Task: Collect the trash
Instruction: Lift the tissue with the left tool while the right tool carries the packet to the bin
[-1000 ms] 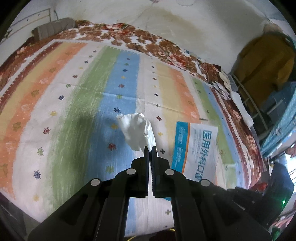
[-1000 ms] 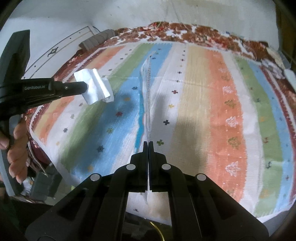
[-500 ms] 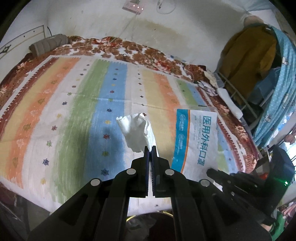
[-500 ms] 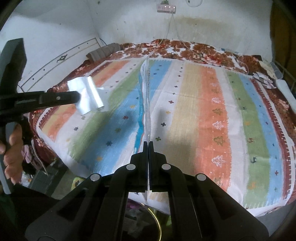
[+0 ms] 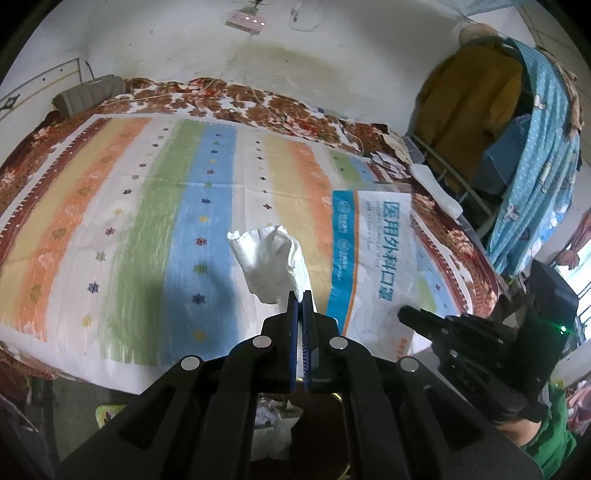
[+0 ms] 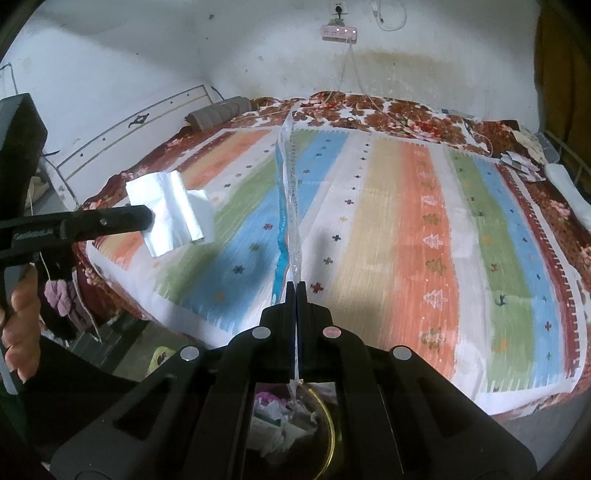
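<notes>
My left gripper (image 5: 300, 295) is shut on a crumpled white tissue (image 5: 271, 264) and holds it in the air over the near edge of the striped bed cover (image 5: 147, 221). From the right wrist view the tissue (image 6: 171, 212) hangs at the tip of the left gripper (image 6: 147, 218). My right gripper (image 6: 296, 286) is shut on a white and blue plastic mask package, seen edge-on (image 6: 290, 206). In the left wrist view the package (image 5: 373, 258) shows its printed face, with the right gripper (image 5: 406, 314) at its lower edge.
A bin with a gold rim (image 6: 328, 424) holding trash stands on the floor below both grippers, in front of the bed. A grey roll (image 6: 218, 110) lies at the bed's far left. Clothes hang at the right (image 5: 517, 147). A power strip (image 6: 338, 33) is on the wall.
Both grippers have pulled back and up from the bed with their loads still held. More of the wall and the floor bin now shows.
</notes>
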{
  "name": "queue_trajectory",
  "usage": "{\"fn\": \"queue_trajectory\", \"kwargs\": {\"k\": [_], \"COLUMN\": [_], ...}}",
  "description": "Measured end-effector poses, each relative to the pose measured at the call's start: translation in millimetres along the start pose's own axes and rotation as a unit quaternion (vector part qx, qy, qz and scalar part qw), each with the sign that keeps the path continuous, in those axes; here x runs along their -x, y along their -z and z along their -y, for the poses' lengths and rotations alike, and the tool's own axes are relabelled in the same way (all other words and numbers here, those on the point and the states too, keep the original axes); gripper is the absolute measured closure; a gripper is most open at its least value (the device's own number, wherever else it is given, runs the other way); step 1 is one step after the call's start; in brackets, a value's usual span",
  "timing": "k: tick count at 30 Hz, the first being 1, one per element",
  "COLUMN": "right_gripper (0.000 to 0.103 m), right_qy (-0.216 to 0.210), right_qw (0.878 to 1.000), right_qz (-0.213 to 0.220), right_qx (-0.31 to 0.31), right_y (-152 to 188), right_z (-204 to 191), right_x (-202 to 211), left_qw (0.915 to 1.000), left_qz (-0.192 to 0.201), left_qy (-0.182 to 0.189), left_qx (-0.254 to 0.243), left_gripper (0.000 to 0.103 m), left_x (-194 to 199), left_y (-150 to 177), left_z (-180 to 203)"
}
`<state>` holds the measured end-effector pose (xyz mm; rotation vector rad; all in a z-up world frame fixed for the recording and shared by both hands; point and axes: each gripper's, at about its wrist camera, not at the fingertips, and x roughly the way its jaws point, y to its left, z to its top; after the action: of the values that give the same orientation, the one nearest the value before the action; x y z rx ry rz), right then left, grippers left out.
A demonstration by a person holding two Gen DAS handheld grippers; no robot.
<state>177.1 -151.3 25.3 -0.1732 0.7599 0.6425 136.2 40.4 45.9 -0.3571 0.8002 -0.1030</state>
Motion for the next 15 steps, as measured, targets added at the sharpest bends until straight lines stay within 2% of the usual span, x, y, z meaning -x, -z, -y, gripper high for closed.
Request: {"fn": "queue_trajectory", "kwargs": {"k": [3, 7, 15], "right_gripper": [0.103, 0.103, 0.103], "right_qy": [-0.001, -0.003, -0.007], "right_qw": [1.000, 1.000, 1.000], "right_qz": [0.001, -0.001, -0.009], "right_qx": [0.003, 0.010, 0.009], "right_y": [9, 20, 47], "right_z": [-4, -11, -20], "right_x": [6, 13, 26], "left_qw": [0.9999, 0.9995, 0.9987], "left_qz": [-0.002, -0.006, -0.017], "left_qy": [0.000, -0.017, 0.001], "left_qx": [-0.011, -0.027, -0.048], "left_gripper": [0.102, 0.102, 0.102], "left_x": [6, 11, 21], "left_y": [13, 37, 72], "left_z": [7, 14, 27]}}
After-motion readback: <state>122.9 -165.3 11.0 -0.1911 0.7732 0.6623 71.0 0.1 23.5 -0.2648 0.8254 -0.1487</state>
